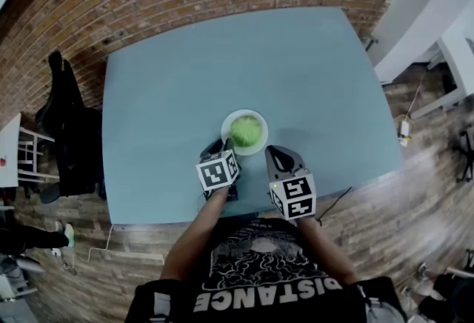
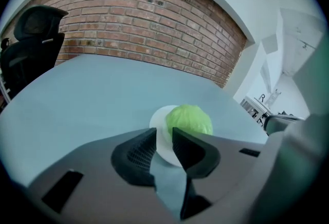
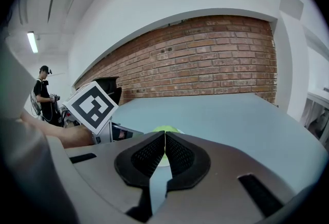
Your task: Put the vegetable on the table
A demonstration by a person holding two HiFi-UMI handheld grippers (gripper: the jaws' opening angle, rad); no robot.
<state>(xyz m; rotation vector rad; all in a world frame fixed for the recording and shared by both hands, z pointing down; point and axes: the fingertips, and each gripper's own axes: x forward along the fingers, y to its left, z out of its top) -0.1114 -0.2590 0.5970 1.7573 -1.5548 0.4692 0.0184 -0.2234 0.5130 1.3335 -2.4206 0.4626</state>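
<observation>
nearest the person, the right gripper (image 3: 164, 134) is seen with its jaws pressed together and nothing between them. the left gripper (image 2: 164, 133) is held parted by a narrow gap, also empty, just short of the plate (image 1: 244, 112). the vegetable (image 1: 246, 130), a round green head, is found on that plate, on the table (image 1: 170, 77). so slim an opening is judged too small for the head: it could be nudged and rolled off toward the far side, or the plate shoved.
</observation>
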